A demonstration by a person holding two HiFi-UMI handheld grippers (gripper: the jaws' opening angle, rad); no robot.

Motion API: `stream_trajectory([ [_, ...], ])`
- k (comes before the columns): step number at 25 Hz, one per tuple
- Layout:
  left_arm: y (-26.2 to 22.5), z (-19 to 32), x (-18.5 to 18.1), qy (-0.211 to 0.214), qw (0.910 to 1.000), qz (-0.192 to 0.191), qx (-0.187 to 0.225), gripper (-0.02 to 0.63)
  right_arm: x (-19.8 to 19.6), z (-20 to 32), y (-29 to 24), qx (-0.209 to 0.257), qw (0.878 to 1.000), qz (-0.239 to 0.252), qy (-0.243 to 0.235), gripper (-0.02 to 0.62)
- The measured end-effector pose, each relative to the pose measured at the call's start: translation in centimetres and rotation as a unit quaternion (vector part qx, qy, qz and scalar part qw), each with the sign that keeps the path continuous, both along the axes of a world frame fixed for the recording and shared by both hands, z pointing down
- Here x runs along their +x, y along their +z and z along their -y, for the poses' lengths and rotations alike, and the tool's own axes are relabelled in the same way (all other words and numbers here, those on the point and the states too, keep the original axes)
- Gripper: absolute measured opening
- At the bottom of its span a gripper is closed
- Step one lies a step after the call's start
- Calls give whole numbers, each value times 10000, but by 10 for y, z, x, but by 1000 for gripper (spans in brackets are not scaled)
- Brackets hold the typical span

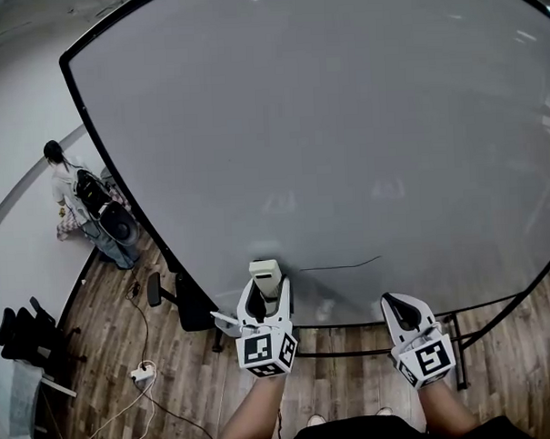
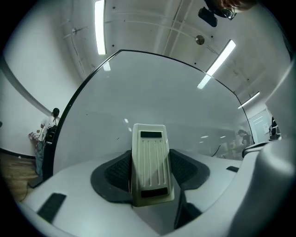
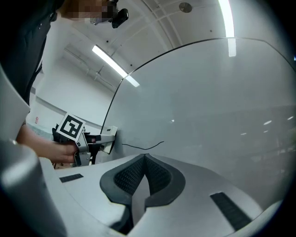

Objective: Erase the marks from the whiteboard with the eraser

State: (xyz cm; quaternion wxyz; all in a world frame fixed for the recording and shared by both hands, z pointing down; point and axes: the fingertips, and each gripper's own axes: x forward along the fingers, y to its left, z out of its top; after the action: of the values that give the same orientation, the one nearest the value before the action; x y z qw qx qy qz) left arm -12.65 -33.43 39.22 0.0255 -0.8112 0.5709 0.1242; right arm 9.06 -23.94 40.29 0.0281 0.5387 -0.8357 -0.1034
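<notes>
From above, my left claw is clamped on the eraser, a pale block held up to the lower part of the whiteboard, just left of a thin dark line. My right claw sits low by the board's bottom edge, and both forearms reach forward.

In the left gripper view, the eraser is cream and ribbed with a dark patch at each end, pinched between both jaws.

In the right gripper view, the jaws are pressed together with nothing between them.
</notes>
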Motion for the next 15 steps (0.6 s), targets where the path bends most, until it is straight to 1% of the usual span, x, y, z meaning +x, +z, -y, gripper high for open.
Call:
stream_trajectory([
  [5, 4, 6, 6, -268, 9996, -50, -91, 268, 13, 3, -2, -5, 9999, -35, -161, 18],
  [10, 6, 13, 6, -434, 9987, -177, -180, 268, 19, 10, -1, -43, 9997, -24, -259, 18],
  [12, 5, 16, 5, -415, 9987, -214, -194, 268, 19, 14, 0, -55, 9996, -18, -279, 18],
  [15, 6, 11, 15, -305, 9992, -183, -169, 268, 25, 11, 0, -39, 9995, -18, -307, 18],
])
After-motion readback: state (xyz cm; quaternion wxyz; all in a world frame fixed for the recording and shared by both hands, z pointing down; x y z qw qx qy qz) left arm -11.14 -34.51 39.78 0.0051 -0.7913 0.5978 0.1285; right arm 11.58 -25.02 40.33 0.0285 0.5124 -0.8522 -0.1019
